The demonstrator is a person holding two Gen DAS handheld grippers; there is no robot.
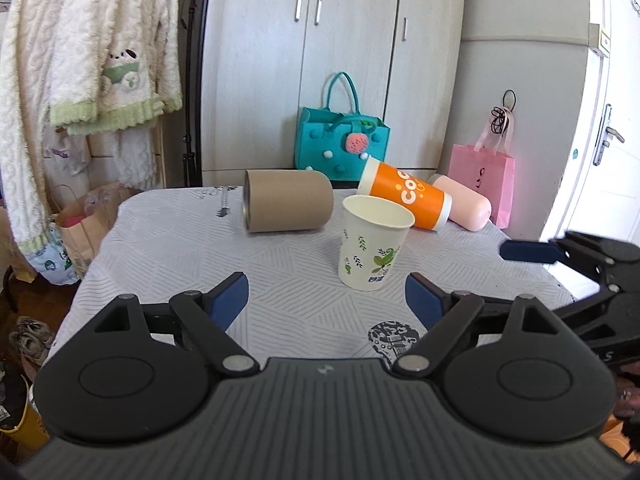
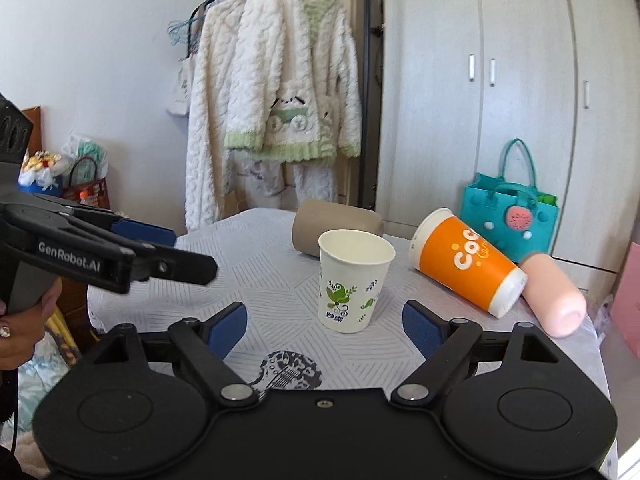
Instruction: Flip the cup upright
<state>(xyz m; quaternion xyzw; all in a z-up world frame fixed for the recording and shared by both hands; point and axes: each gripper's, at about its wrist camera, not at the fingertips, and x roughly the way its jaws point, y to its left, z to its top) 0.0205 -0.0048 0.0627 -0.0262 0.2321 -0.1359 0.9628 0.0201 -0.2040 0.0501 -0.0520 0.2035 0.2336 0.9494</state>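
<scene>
The white paper cup [image 2: 352,280] already stands upright mid-worktop [image 2: 256,280], between both gaping, empty hand-held grippers: right [image 2: 324,326], left [image 1: 326,300]. At 1 o'clock, the orange cup [image 2: 466,262] lies sideways; grip its middle, tip gently

The bench [image 1: 168,248] wears a pale grey cloth with a fine line pattern and dark guitar prints. A white paper cup [image 1: 374,242] with green leaf motifs stands upright on it, mouth up, and serves as the landmark here. Behind the cup and to its left, a brown cardboard tube [image 1: 288,206] lies on its side. Behind the cup and to its right, an orange cup [image 1: 406,198] with white lettering lies tipped over, its rim toward the tube. Beyond the orange cup, touching it, a pale pink cylinder [image 1: 466,208] lies on its side near the bench's far right corner.
</scene>
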